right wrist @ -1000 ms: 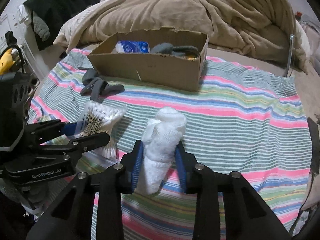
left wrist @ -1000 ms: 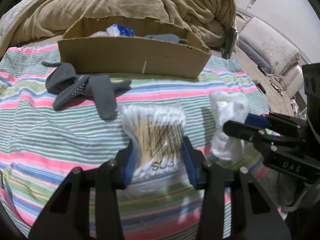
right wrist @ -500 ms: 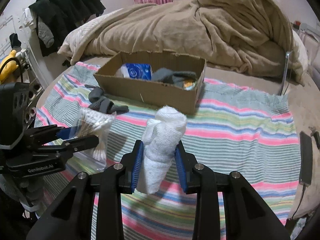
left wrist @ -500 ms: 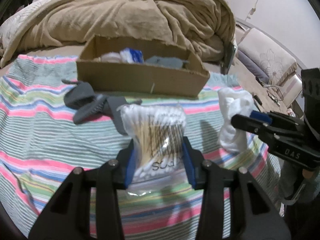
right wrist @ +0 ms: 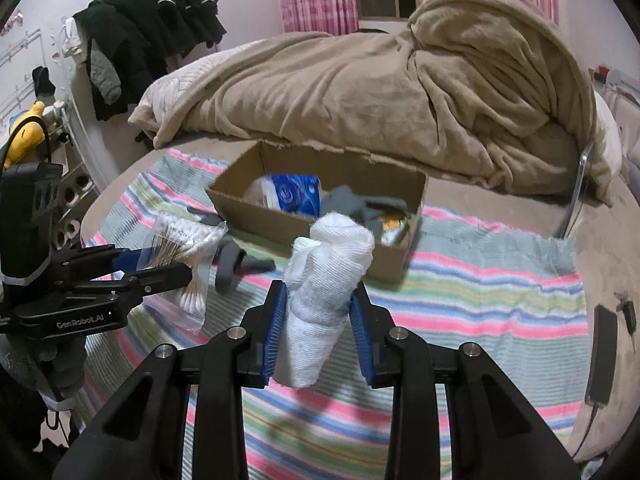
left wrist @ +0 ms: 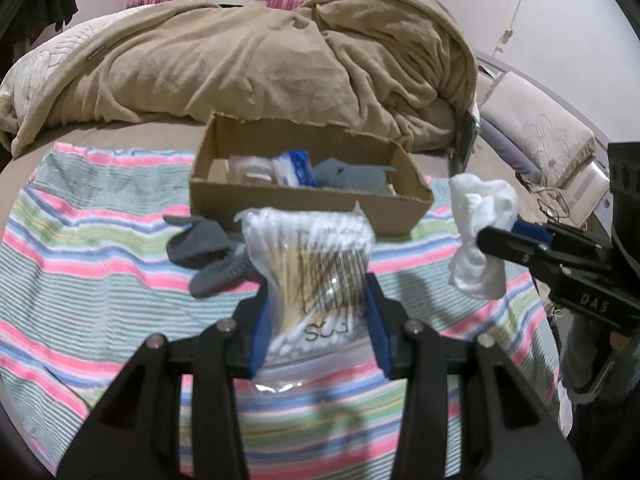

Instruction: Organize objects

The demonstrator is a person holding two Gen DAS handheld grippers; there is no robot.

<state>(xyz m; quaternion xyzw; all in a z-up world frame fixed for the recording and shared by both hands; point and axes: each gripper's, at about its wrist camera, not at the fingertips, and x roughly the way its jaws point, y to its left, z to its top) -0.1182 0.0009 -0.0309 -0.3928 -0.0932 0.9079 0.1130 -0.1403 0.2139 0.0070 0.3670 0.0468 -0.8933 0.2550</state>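
My left gripper is shut on a clear bag of cotton swabs and holds it above the striped cloth. My right gripper is shut on a rolled white cloth, also held in the air. An open cardboard box lies ahead on the bed; it holds a blue-and-white packet and grey fabric. Grey socks lie on the cloth in front of the box. The right gripper with the white cloth shows at the right of the left wrist view.
A heaped tan blanket lies behind the box. Dark clothes hang at the far left. A black phone lies on the bed at the right edge. A cushion sits at the right.
Both grippers have risen with their loads and moved toward the box, so its inside now shows. The grips have not changed.
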